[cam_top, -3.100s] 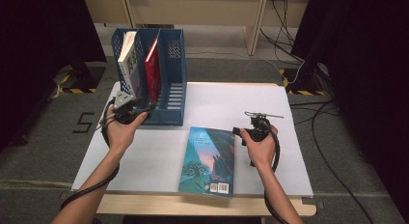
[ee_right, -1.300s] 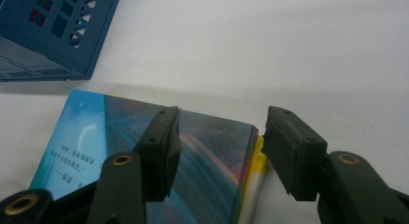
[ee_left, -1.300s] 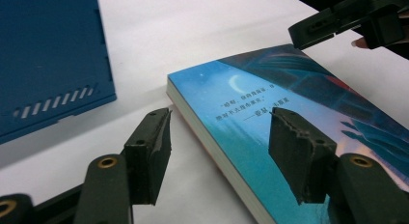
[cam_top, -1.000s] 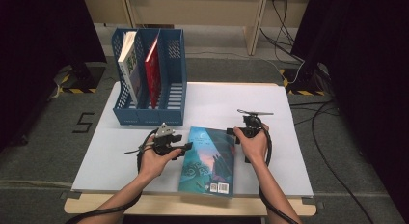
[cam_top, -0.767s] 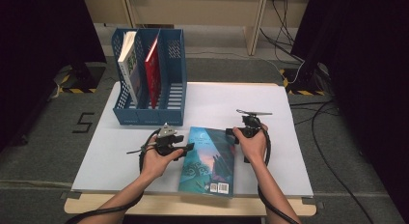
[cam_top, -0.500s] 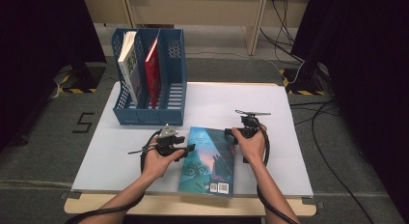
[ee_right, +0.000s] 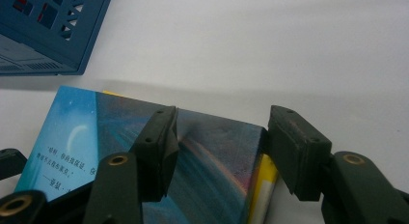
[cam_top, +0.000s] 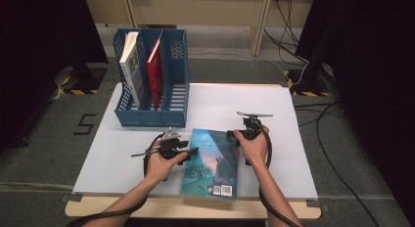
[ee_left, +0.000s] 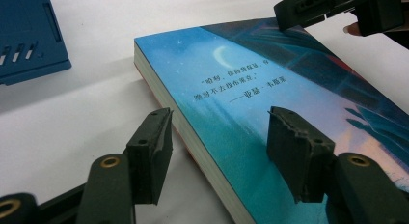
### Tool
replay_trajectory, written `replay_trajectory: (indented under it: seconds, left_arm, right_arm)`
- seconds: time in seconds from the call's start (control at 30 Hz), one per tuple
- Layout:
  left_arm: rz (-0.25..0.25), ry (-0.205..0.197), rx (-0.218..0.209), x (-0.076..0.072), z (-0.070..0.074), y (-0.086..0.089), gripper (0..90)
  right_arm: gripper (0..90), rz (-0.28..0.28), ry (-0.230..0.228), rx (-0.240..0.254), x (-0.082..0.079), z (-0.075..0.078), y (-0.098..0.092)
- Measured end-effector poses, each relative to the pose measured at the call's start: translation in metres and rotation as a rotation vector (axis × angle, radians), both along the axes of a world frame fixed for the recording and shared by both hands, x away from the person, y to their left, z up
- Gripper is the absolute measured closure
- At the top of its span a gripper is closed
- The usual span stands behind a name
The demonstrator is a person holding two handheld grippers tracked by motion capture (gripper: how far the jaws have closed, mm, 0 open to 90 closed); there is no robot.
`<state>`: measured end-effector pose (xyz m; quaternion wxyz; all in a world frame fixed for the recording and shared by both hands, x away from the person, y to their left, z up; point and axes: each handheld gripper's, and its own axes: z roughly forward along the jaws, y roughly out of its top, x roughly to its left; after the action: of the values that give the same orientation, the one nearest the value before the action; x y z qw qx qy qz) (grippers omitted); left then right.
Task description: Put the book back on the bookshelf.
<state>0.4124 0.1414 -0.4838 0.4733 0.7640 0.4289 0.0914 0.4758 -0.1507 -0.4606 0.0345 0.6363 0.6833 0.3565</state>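
Blue paperback (cam_top: 211,163) lies flat on the white bench (cam_top: 122,163) near the front edge, with the left gripper (ee_left: 217,137) and right gripper (ee_right: 222,137) straddling opposite edges, jaws wide open, gripping nothing.

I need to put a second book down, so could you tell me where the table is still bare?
The white table is bare right of the blue file rack, beyond the book, and at its near left corner. The near middle is crowded: the left tool and right tool flank the book.
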Motion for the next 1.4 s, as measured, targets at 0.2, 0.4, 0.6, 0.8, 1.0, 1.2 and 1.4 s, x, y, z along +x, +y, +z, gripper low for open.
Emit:
replay_trajectory:
  seconds: [0.2, 0.4, 0.6, 0.8, 1.0, 1.2, 1.4]
  left_arm:
    - [-0.003, -0.003, 0.017, 0.001, 0.001, 0.002, 40.1]
    - [-0.009, 0.003, 0.014, 0.001, 0.001, 0.003, 41.3]
    - [-0.019, -0.002, 0.021, 0.001, 0.001, 0.002, 43.5]
    - [-0.019, -0.006, 0.022, 0.001, 0.001, 0.002, 44.0]
    - [-0.026, -0.007, 0.023, 0.0, 0.001, 0.002, 45.4]
    - [-0.026, -0.006, 0.022, 0.0, 0.001, 0.002, 45.5]
    - [-0.023, -0.019, 0.027, -0.002, 0.001, 0.002, 46.0]
  right_arm:
    - [50.4, -0.016, -0.004, 0.005, -0.002, 0.0, 0.004]
    - [52.0, -0.003, 0.028, 0.038, 0.002, 0.0, 0.002]
    - [49.9, 0.015, 0.048, 0.064, 0.006, 0.0, -0.002]
    - [46.7, 0.025, 0.034, 0.052, 0.012, -0.001, 0.0]
    - [46.6, 0.034, 0.019, 0.059, 0.012, -0.004, 0.001]
    - [50.1, 0.043, 0.02, 0.057, 0.013, -0.003, 0.0]
    - [56.5, 0.051, 0.025, 0.061, 0.012, 0.002, -0.004]
